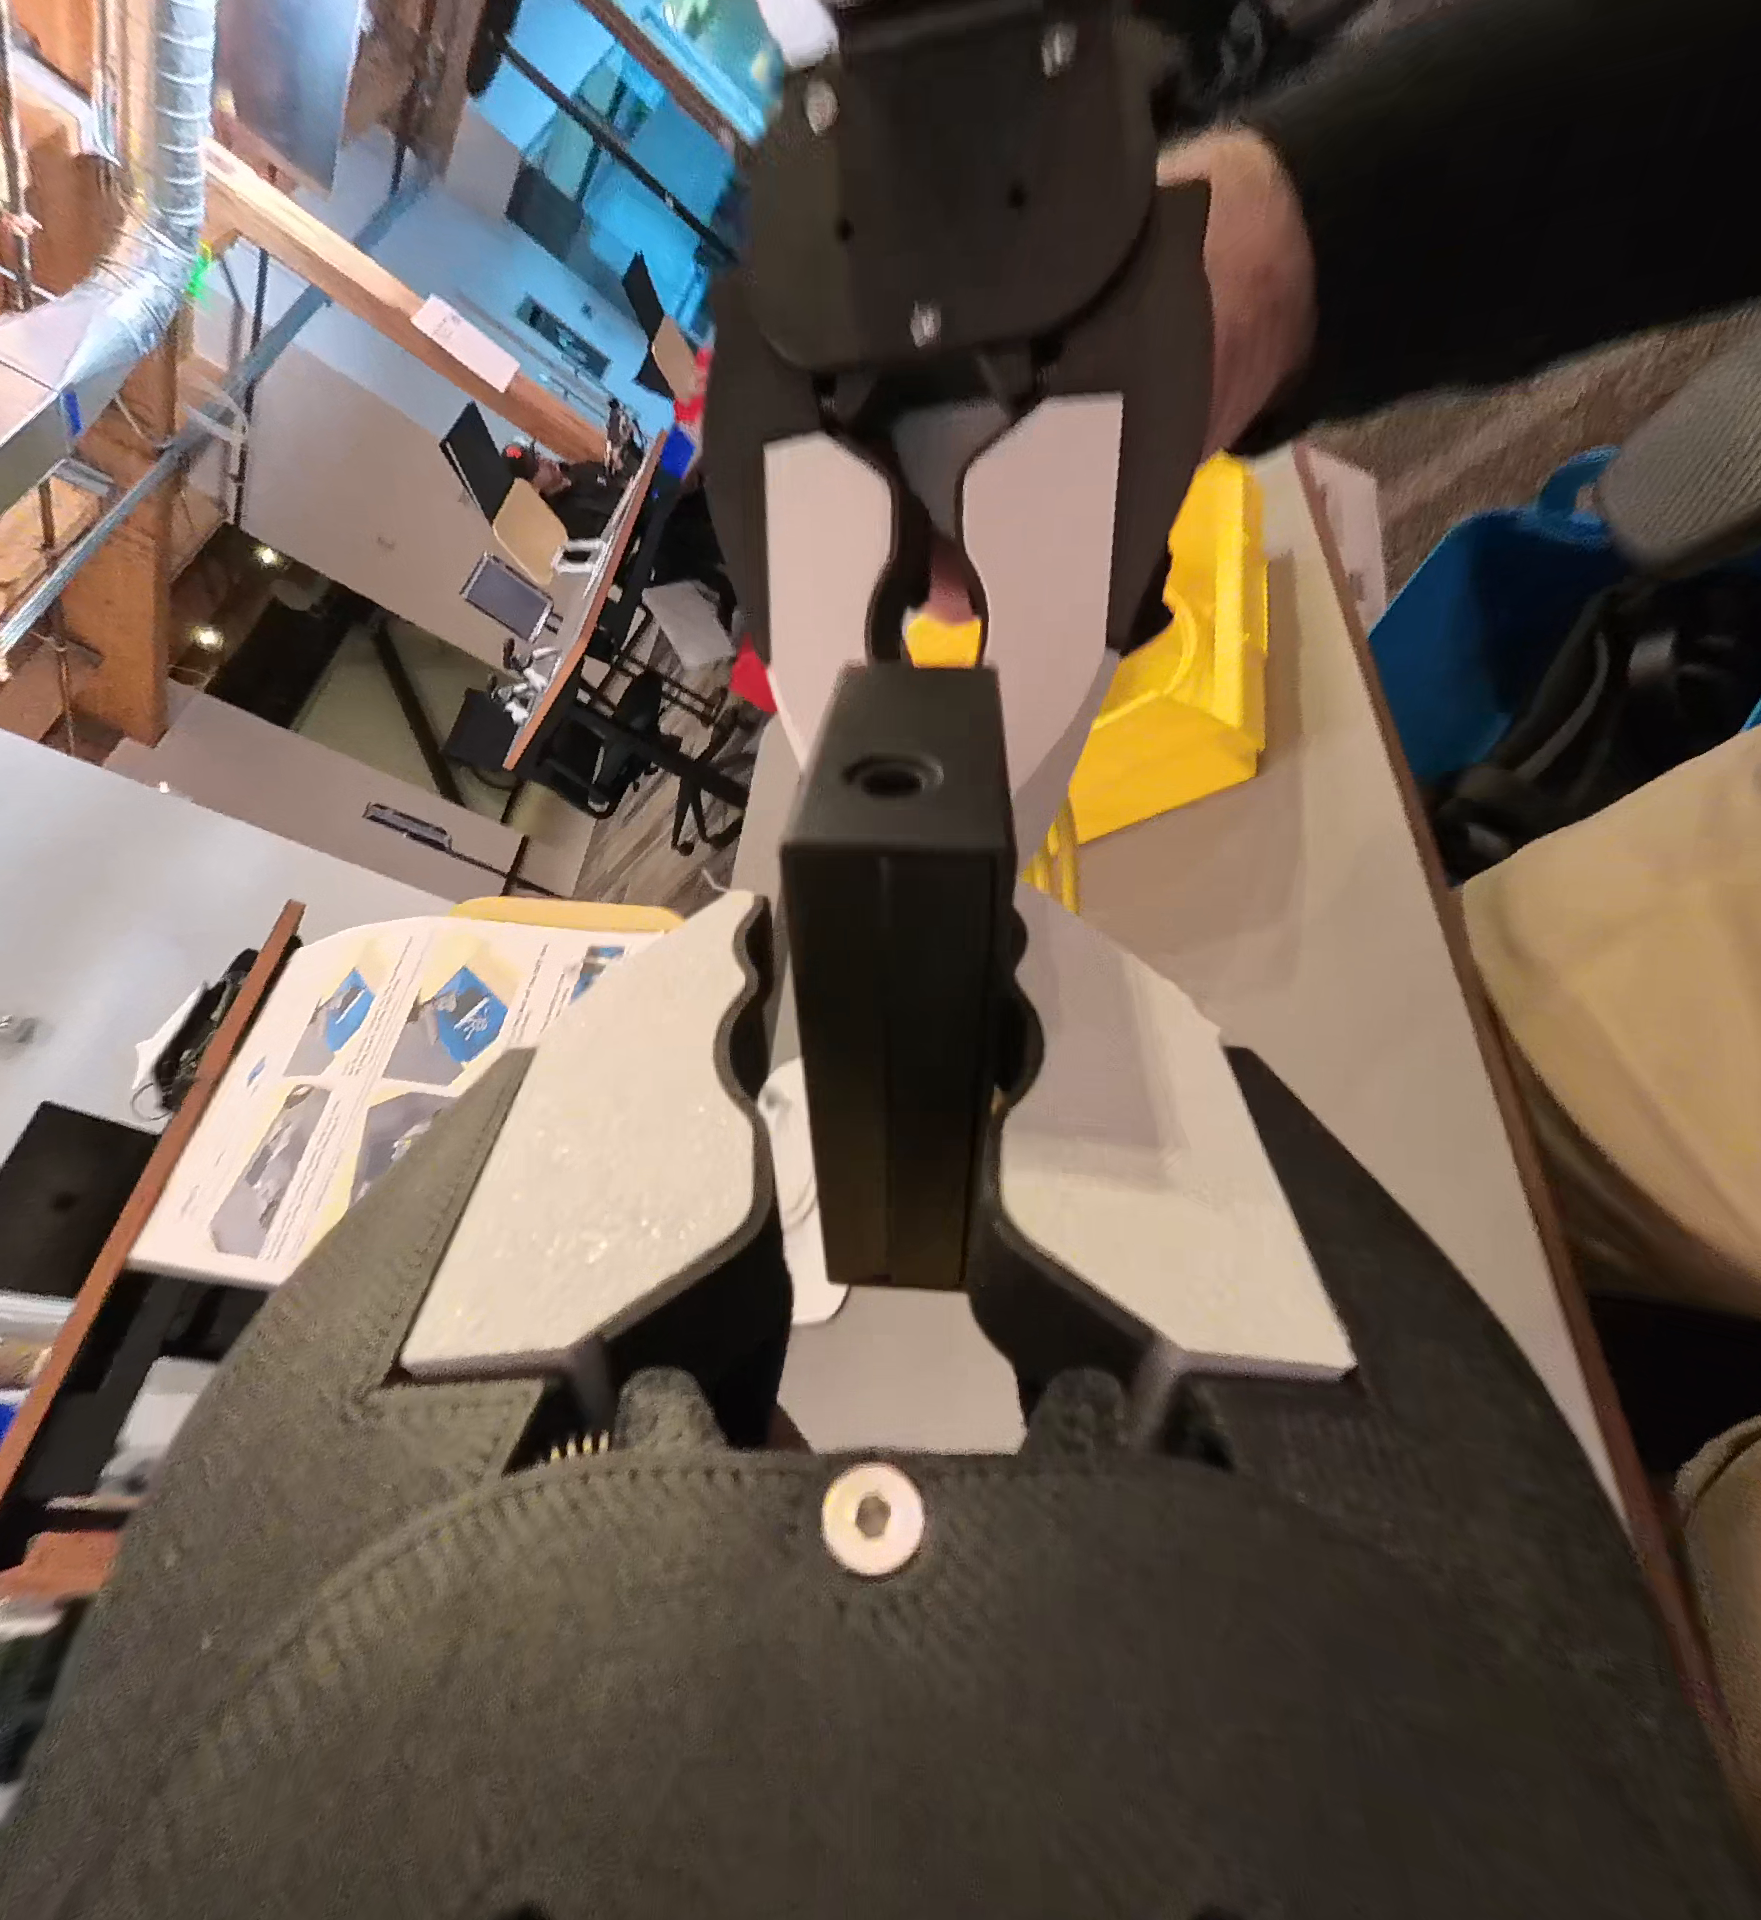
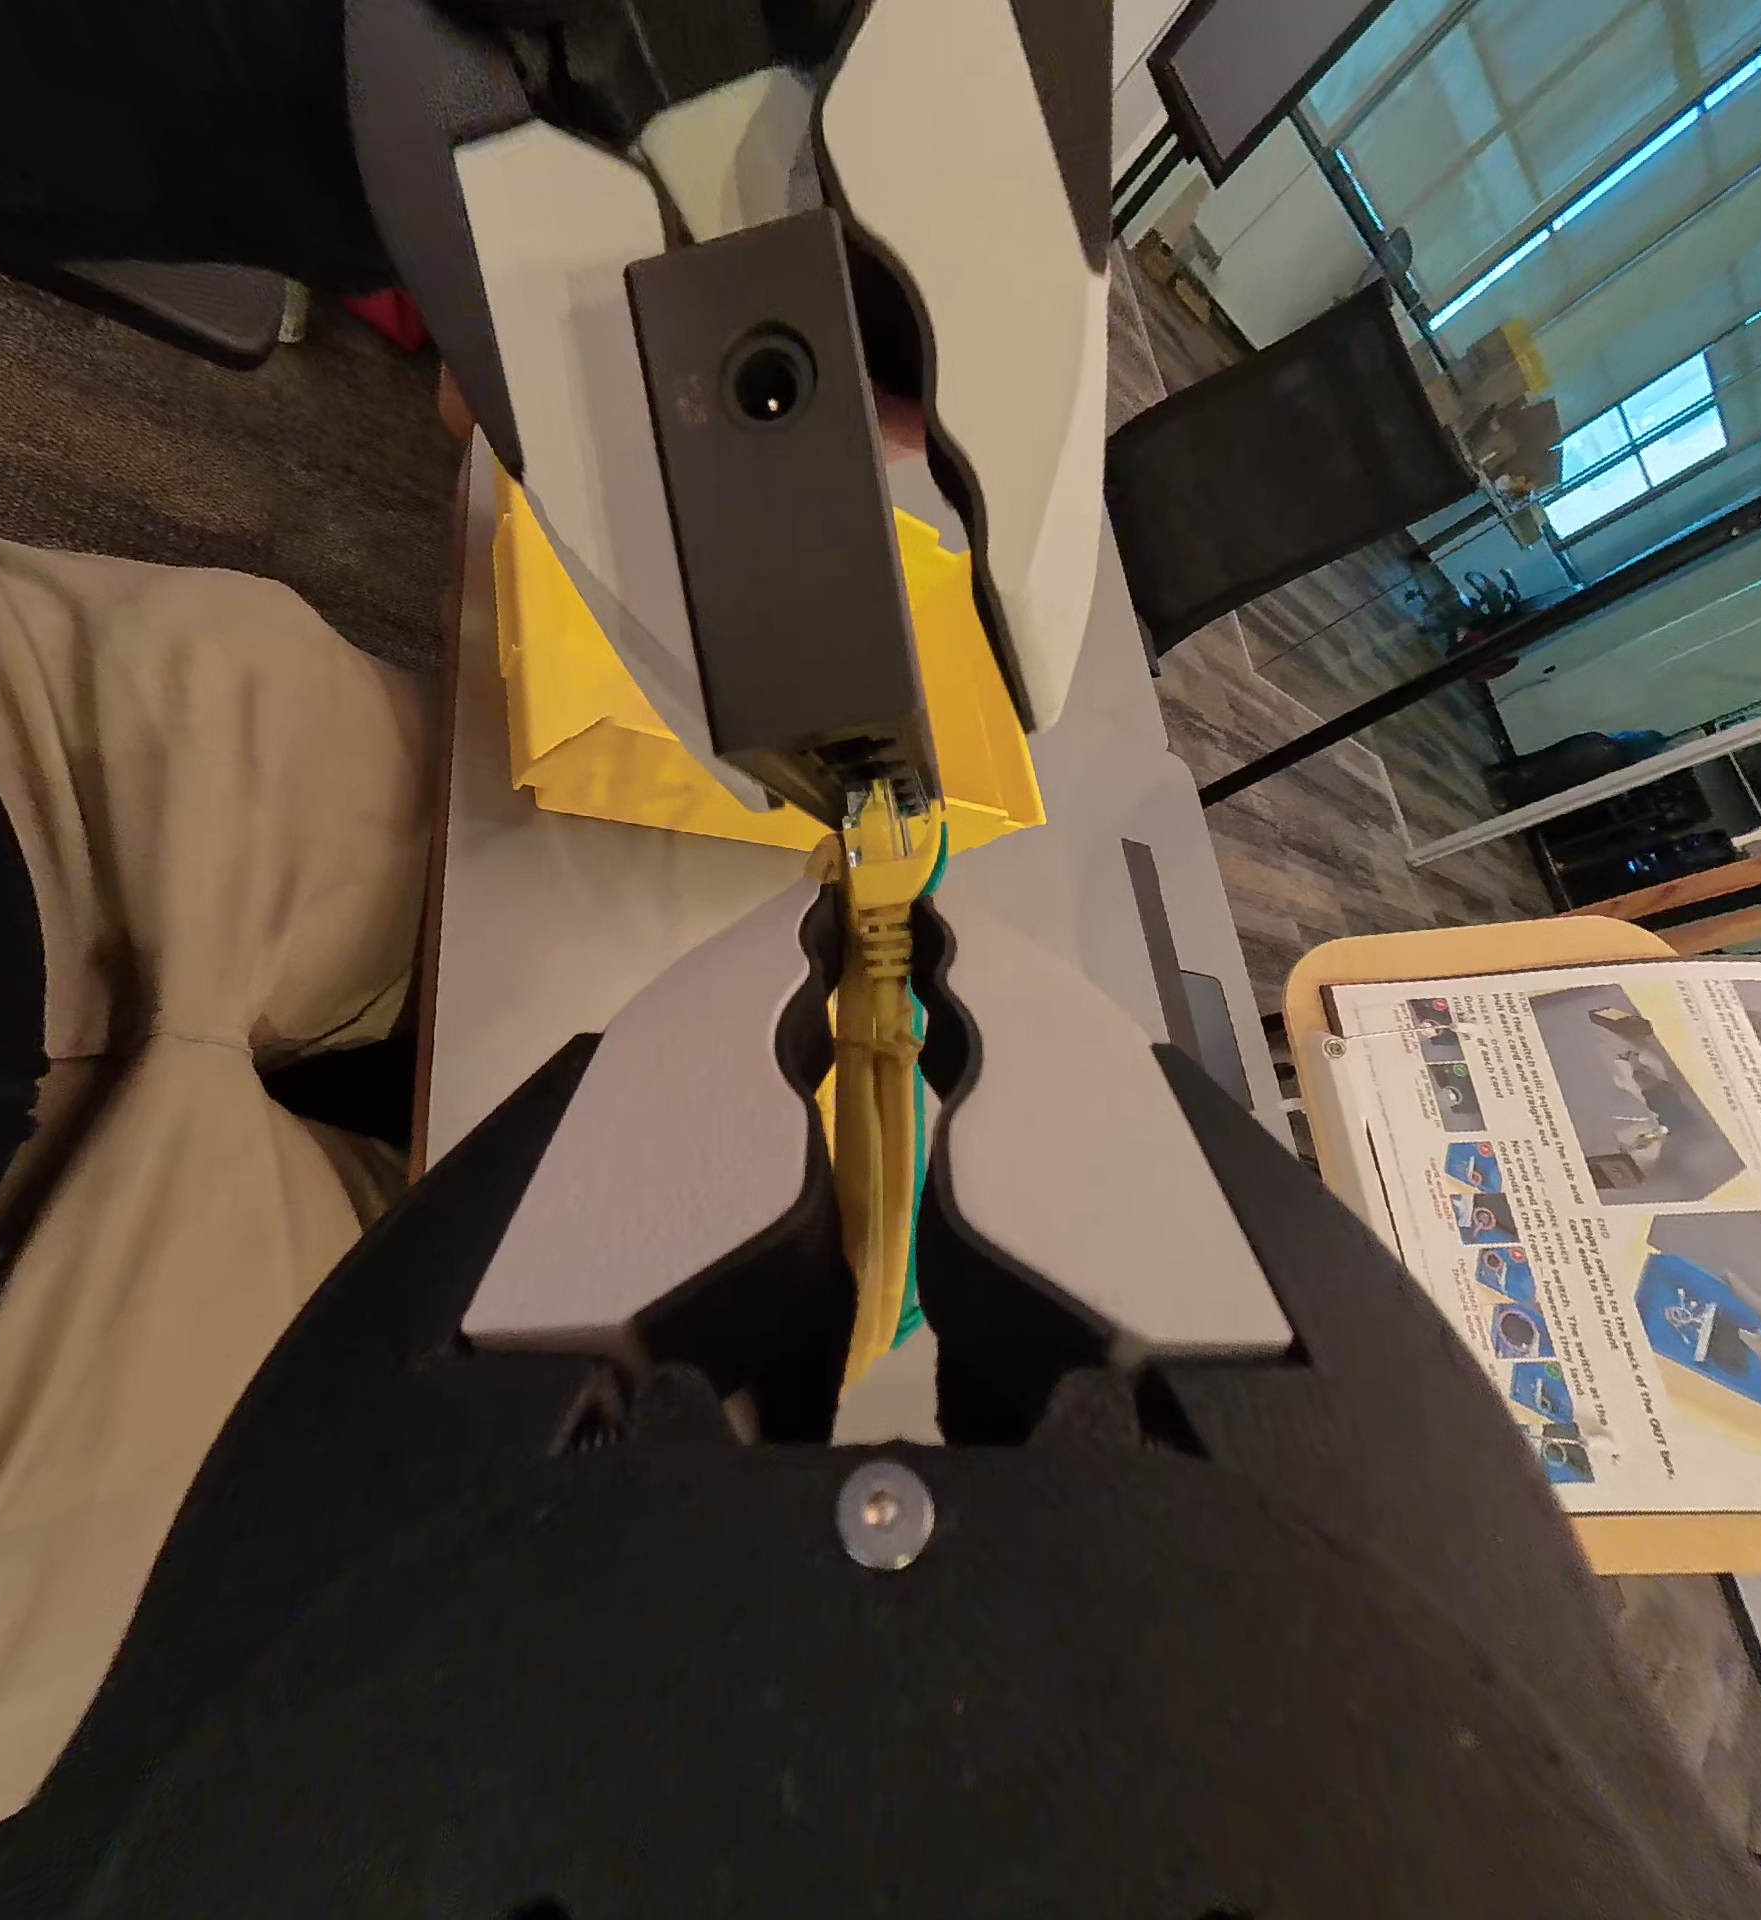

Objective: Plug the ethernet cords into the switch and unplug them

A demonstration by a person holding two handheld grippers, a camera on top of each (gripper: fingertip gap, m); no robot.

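Observation:
My left gripper [image 1: 891, 935] is shut on the black switch [image 1: 897, 987] and holds it in the air above the grey table [image 1: 1271, 935]. In the right wrist view the switch [image 2: 782, 499] sits between the left gripper's fingers [image 2: 1001, 416], with its port end towards me. My right gripper [image 2: 874, 904] is shut on a yellow ethernet cord [image 2: 881, 1039], with a green cord [image 2: 920, 1039] beside it. The cord's clear plug [image 2: 881, 816] is at the mouth of a port; I cannot tell how deep it sits. The right gripper [image 1: 933, 623] faces me in the left wrist view.
A yellow bin [image 2: 564, 675] stands on the table behind the switch; it also shows in the left wrist view [image 1: 1188, 665]. A printed instruction sheet [image 2: 1582, 1195] lies on a wooden board to one side. A person's beige trousers [image 2: 128, 831] border the table edge. A blue bin [image 1: 1478, 623] sits beyond. My two grippers' fingertips are within a few centimetres of each other.

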